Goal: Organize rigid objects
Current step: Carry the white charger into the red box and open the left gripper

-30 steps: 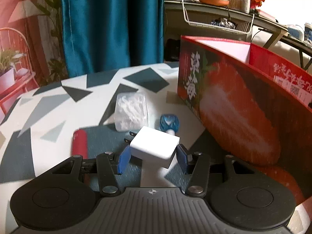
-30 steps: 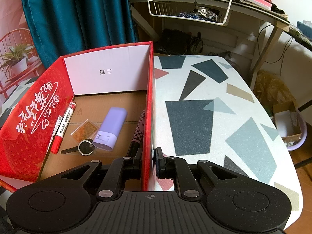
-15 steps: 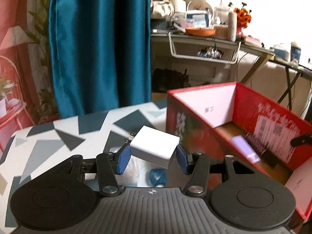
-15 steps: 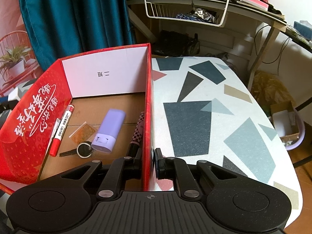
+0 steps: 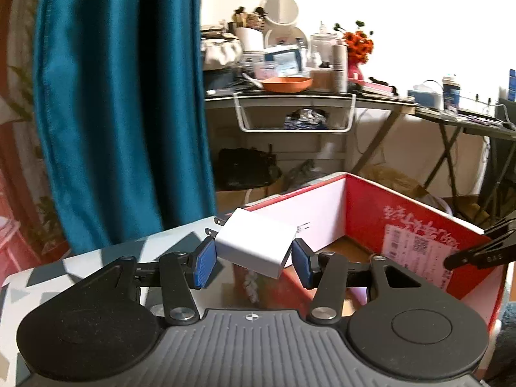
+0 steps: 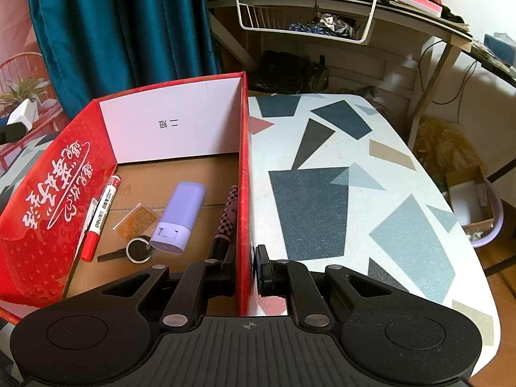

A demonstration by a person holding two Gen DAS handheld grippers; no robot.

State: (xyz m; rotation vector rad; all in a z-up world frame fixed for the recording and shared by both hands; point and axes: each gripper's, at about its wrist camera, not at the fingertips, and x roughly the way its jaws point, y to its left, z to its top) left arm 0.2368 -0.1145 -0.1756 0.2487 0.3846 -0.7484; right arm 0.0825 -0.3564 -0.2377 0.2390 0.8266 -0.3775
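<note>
My left gripper (image 5: 253, 262) is shut on a white plug charger (image 5: 256, 245) and holds it in the air over the near wall of the red cardboard box (image 5: 416, 229). My right gripper (image 6: 245, 266) is shut on the right wall of the same box (image 6: 244, 174). In the box lie a red marker (image 6: 100, 213), a lilac case (image 6: 179, 216), a black key (image 6: 129, 251), a small amber packet (image 6: 137, 221) and a chequered pen (image 6: 225, 222). The charger also shows at the far left of the right wrist view (image 6: 21, 114).
The box stands on a white table (image 6: 322, 177) with grey geometric shapes. A teal curtain (image 5: 119, 96) hangs behind. A cluttered desk (image 5: 306, 96) with a wire basket stands beyond the table. My right gripper shows at the right of the left wrist view (image 5: 480, 251).
My left gripper has lifted the charger from the table and carried it up to the box's edge. The items on the table have dropped out of view. The right gripper kept its hold.
</note>
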